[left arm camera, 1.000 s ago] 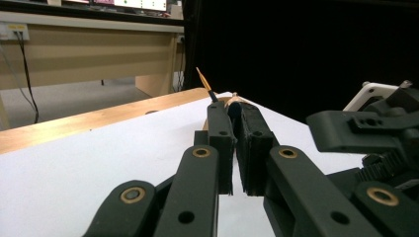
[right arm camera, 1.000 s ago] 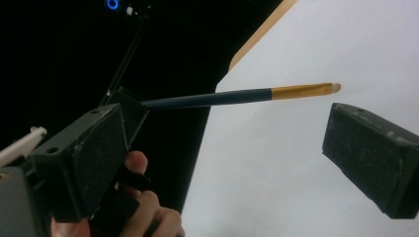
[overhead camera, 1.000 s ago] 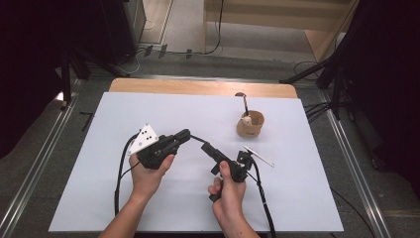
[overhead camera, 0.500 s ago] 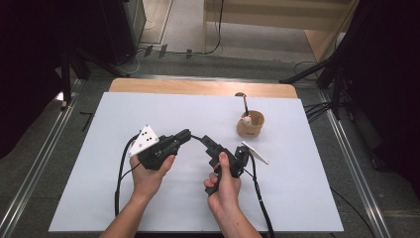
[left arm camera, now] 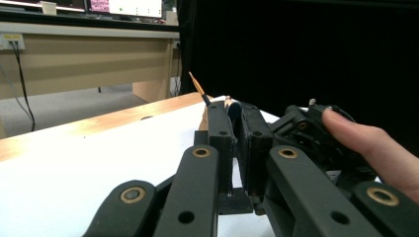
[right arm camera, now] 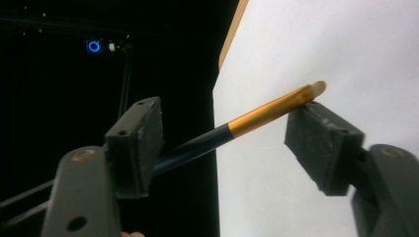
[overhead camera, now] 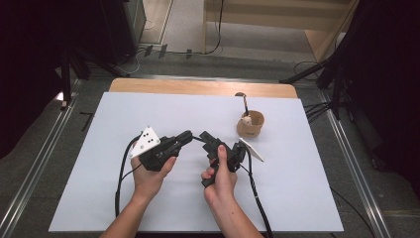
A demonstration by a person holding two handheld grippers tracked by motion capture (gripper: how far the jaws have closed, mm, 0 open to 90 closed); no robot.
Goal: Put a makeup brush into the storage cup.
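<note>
- Right gripper view: pads [right arm camera: 134, 143] of the right gripper [right arm camera: 225, 145] apart and just been closing, a brush [right arm camera: 257, 116] slanting across the gap, gold band by the right pad, not yet pinched.
- And on the left?
- Left gripper [left arm camera: 237, 143] clamped on the brush's dark handle, bristle tip pointing far.
- Surroundings?
- Both grippers mid-table [overhead camera: 307, 198], nearly touching; wooden cup [overhead camera: 250, 124] far right, well apart.

The desk [overhead camera: 148, 208] has a white top and a wooden edge at the far side. The floor [overhead camera: 44, 163] around it is grey. Black curtains [overhead camera: 386, 74] hang on both sides. A long wooden bench [left arm camera: 89, 64] stands behind, with black cables [overhead camera: 218, 29] on the floor.
</note>
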